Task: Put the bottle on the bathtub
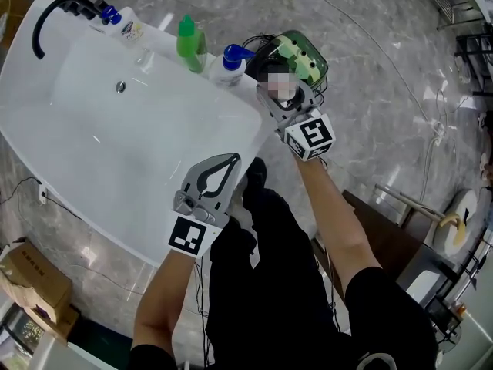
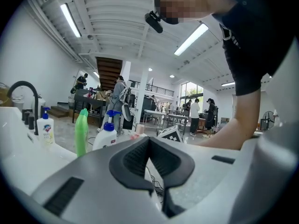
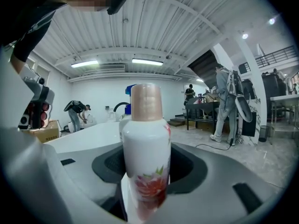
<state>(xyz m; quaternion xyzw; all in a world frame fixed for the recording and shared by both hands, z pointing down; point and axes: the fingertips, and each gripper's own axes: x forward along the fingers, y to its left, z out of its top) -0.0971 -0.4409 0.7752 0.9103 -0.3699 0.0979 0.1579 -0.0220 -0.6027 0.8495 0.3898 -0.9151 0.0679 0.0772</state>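
The bottle (image 3: 145,157) is white, copper-capped, red-flowered.

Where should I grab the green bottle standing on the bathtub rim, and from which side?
Grip the green bottle around its straight middle body, below the tapered neck; it stands upright. Come in level from the basin side, probably: the blue-capped white bottle crowds it along the bathtub rim.

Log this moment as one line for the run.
right gripper: shut on floral bottle, upright | left gripper: shut, empty | place: right gripper at bathtub rim
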